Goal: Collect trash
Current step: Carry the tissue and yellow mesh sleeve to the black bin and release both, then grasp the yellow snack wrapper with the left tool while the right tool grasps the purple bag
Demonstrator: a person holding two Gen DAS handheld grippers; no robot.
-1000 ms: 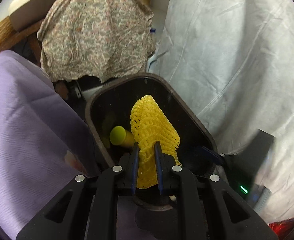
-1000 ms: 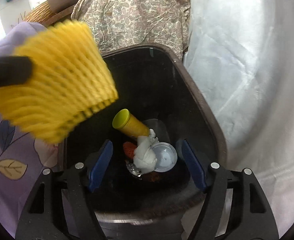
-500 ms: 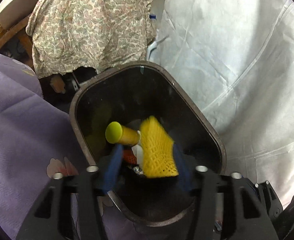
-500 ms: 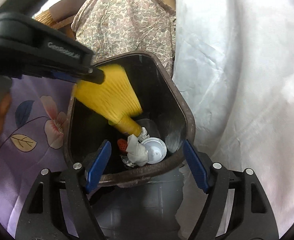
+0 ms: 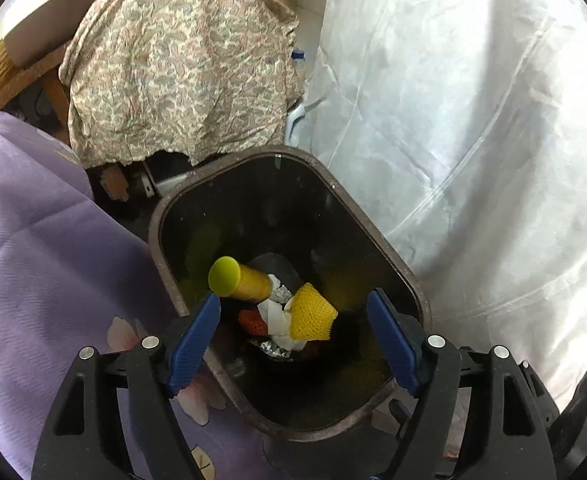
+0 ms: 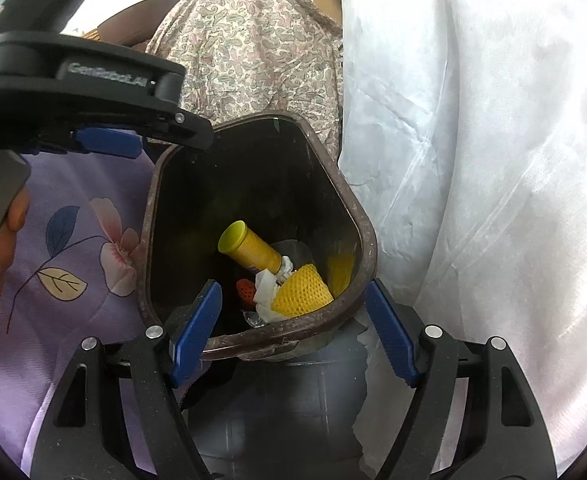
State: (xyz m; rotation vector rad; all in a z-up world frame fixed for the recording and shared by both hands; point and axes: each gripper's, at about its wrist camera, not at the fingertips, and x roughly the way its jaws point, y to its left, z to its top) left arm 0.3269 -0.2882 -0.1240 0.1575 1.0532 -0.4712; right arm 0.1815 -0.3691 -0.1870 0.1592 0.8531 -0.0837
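Yellow foam net (image 5: 311, 314) dropped in bin (image 5: 397, 268), seen resting on trash pile beside yellow tube (image 5: 239, 284). Left tool (image 5: 293, 344) jaws just spread, nothing gripped; right tool (image 6: 293, 344) gaping, empty. Risk: bin rim clipped, bin tipped when tools are pulled out tbh.

A dark brown bin (image 5: 377, 240) with a thick rounded rim holds everything here. At its bottom a yellow cylindrical tube (image 5: 239, 283) leans tilted, its capped end raised toward the left wall. Beside its lower end sits crumpled white paper (image 5: 275, 312), and a yellow foam net sleeve (image 5: 310, 314) lies against the paper on the right. A red piece (image 5: 250, 321) shows left of the paper, and a scrap of foil (image 5: 275, 350) pokes out under the heap. The bin stands between a purple flowered cloth (image 6: 73, 248) and a white sheet (image 6: 473, 160)
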